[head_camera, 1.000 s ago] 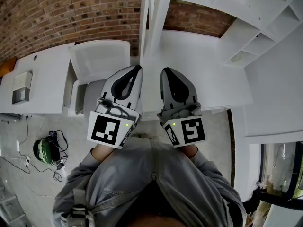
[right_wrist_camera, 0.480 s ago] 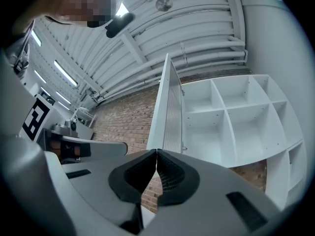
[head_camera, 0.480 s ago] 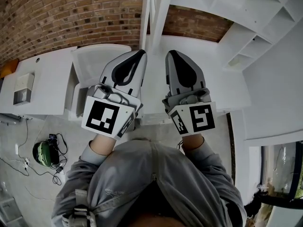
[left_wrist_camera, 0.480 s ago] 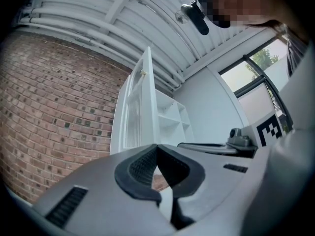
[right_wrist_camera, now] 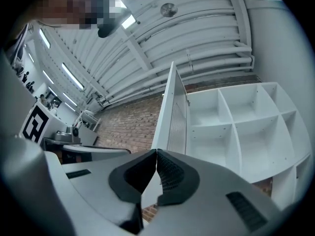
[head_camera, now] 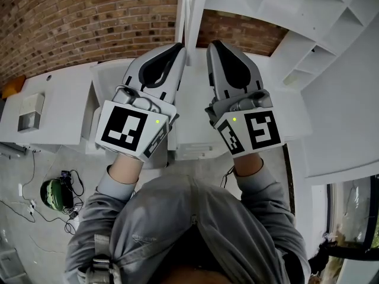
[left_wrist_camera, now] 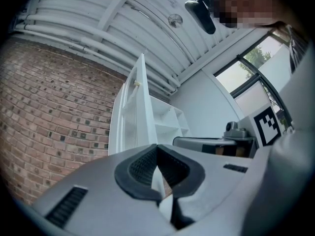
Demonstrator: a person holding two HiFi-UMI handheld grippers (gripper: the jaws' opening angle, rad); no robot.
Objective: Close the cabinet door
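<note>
- While the person's grey sweatshirt (head_camera: 189,229) fills the bottom of the head view, both sleeves reach forward to the two tools, which are held side by side and pointing ahead.
- The left gripper (head_camera: 177,49) has its jaws pressed together at the tips. Its own view shows the dark ribbed pads meeting with nothing caught between them.
- The right gripper (head_camera: 214,45) sits just beside it and is clenched tip to tip in the same way, also empty.
- Below and to the left lie a white desk (head_camera: 53,108) and, on the floor, a green object (head_camera: 52,191) among dark cables.
- The cabinet door (head_camera: 190,13) stands open. In the head view it shows edge-on as a narrow white leaf running up between the two gripper tips, and whether either tip touches it cannot be told.
- In both gripper views the door rises upright ahead of the jaws, swung out from the cabinet.
- A white shelf unit (head_camera: 314,34) with open square compartments stands to the right of the door.
- A red brick wall (head_camera: 89,22) runs behind everything.
</note>
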